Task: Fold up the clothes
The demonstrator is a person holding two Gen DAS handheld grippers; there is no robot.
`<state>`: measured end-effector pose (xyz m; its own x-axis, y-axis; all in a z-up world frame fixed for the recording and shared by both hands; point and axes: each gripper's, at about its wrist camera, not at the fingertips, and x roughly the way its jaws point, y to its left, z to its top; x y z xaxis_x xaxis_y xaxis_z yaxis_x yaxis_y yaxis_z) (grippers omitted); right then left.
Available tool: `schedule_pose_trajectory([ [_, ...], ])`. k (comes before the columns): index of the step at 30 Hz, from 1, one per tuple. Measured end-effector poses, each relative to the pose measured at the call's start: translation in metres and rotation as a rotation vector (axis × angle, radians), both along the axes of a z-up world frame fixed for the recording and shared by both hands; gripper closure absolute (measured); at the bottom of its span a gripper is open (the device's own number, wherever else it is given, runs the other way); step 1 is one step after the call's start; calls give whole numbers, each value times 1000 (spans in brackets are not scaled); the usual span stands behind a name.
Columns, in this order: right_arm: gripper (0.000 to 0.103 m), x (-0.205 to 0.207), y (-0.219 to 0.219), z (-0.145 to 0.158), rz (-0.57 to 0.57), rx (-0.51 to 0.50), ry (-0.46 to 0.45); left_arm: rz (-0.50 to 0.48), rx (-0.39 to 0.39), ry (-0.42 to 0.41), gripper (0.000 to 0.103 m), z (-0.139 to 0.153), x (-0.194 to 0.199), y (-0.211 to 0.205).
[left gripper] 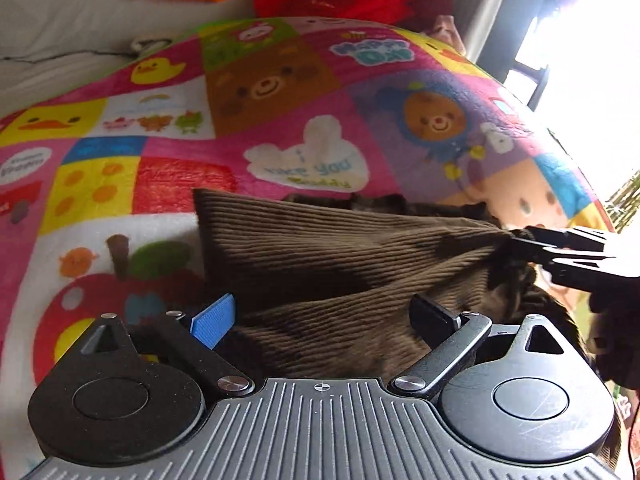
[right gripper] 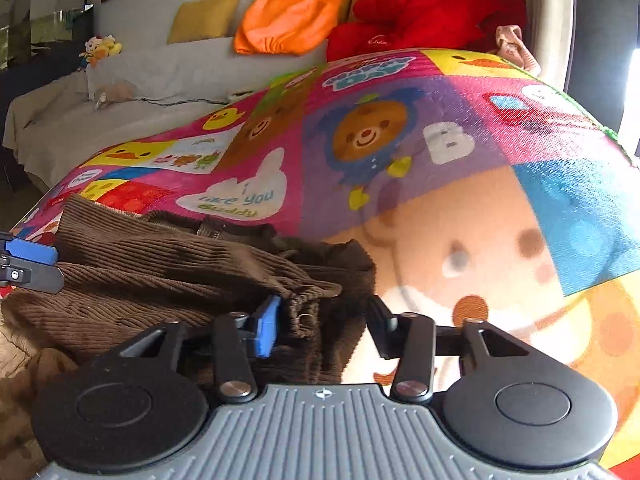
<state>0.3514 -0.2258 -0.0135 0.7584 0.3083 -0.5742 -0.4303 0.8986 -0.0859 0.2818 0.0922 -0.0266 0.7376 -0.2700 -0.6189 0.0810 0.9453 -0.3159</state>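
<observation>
A bed is covered by a white sheet, and a bright blanket with bears, ducks and an apple is spread over it. Brown ribbed clothes are laid on the blanket, right under and between the fingers in both views. Far beyond the fingertips, an orange cushion, a red soft toy and a yellow pillow are seen at the head of the bed. A small pink cloth is lying beside the red toy.
</observation>
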Motion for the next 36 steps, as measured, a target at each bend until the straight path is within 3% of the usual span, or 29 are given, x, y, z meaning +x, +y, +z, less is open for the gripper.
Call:
schedule_pose_trajectory([
  [2,51,-7,-4,10,11,-1,-44,22,-19,-24,6,10,-3,10],
  [5,51,-19,-1,33,72,44,-106,-20,-143,-84,6,29,-5,16],
  [7,51,-13,1,33,136,157,-7,-49,-201,-78,5,30,2,11],
  [9,51,-3,7,19,150,175,74,-50,-193,-14,6,17,17,2],
  [12,53,13,10,-14,102,107,146,-26,-127,78,7,-7,31,-2],
  [14,55,19,5,-23,81,122,186,-32,-119,58,7,4,27,0],
  [17,54,17,0,-5,106,151,145,12,-130,-25,6,27,19,17],
  [21,53,38,-4,18,55,105,63,135,-99,25,6,25,33,42],
  [25,53,76,-9,-4,-19,117,143,136,-189,127,8,-3,54,52],
  [28,53,86,-2,-20,6,122,170,125,-200,109,12,-14,67,48],
  [29,55,89,2,-24,21,111,177,116,-195,99,15,-14,71,45],
  [30,59,90,6,-28,34,94,180,106,-191,90,33,-15,75,42],
  [31,74,91,10,-29,41,69,177,100,-187,96,50,-17,78,40],
  [32,82,92,10,-30,46,57,176,97,-179,100,57,-18,79,38],
  [34,91,89,6,-26,51,72,176,87,-176,96,86,-15,75,37],
  [36,92,77,0,-15,54,98,147,73,-197,67,90,-5,61,39],
])
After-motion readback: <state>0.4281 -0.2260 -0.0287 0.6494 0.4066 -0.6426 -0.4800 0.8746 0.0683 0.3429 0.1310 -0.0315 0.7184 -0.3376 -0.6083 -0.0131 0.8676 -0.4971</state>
